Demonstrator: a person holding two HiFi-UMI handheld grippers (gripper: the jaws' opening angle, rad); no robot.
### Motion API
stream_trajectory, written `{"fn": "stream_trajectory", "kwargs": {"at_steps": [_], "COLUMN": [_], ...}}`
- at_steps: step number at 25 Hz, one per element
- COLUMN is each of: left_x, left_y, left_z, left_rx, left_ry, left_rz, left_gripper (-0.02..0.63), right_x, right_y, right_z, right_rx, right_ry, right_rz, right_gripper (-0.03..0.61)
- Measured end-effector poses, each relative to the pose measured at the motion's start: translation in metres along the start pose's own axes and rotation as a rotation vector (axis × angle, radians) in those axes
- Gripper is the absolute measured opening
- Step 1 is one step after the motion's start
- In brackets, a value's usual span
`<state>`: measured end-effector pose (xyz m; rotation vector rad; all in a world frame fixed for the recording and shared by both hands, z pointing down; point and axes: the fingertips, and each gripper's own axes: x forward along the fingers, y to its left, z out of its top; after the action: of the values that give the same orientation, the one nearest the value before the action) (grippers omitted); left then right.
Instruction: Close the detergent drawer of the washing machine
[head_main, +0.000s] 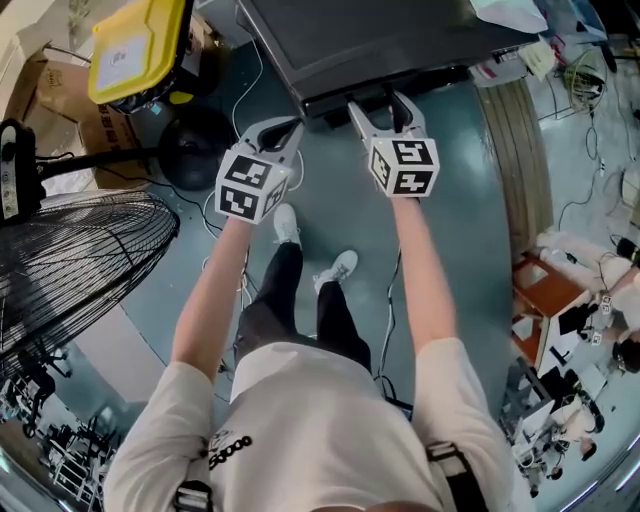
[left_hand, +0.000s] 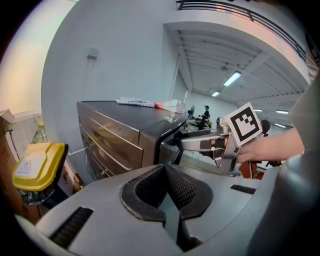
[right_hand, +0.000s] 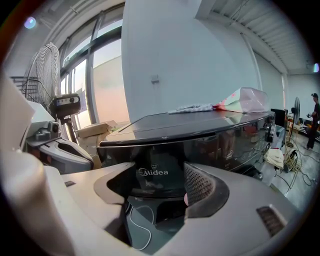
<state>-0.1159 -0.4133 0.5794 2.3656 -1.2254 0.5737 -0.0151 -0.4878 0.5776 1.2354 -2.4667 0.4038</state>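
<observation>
The dark washing machine stands at the top of the head view. Its black detergent drawer front, printed Midea, juts slightly from the machine's front edge. My right gripper is open, its two fingers spread on either side of that front, and one mesh pad is close to it. My left gripper hangs shut and empty just left of the machine's corner, touching nothing. From the left gripper view, the right gripper reaches the machine's front corner.
A yellow-lidded bin and cardboard boxes stand at the left, with a large floor fan nearer. Cables trail over the floor. A pink bag and papers lie on the machine's top. The person's feet are below the grippers.
</observation>
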Motion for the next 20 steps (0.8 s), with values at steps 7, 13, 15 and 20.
{"fn": "stream_trajectory", "kwargs": {"at_steps": [7,13,15,20], "left_x": [0.001,-0.003,-0.006,-0.017], "left_y": [-0.003,-0.006,-0.013,-0.031], "left_z": [-0.001,0.001,0.002,0.003], "left_rx": [-0.006,0.002,0.006,0.003], "left_ry": [0.005,0.003,0.003,0.000], "left_rz": [-0.001,0.003,0.001,0.007], "left_gripper": [0.018,0.018,0.018,0.018], "right_x": [0.009,0.010,0.009,-0.010], "right_y": [-0.003,0.000,0.000,-0.005], "right_z": [0.004,0.001,-0.001,-0.015], "right_rx": [0.000,-0.011,-0.026,-0.052], "right_ry": [-0.001,-0.003,0.011,0.106], "right_rz": [-0.009,0.000,-0.006,-0.046], "right_gripper": [0.276,0.276,0.276,0.244]}}
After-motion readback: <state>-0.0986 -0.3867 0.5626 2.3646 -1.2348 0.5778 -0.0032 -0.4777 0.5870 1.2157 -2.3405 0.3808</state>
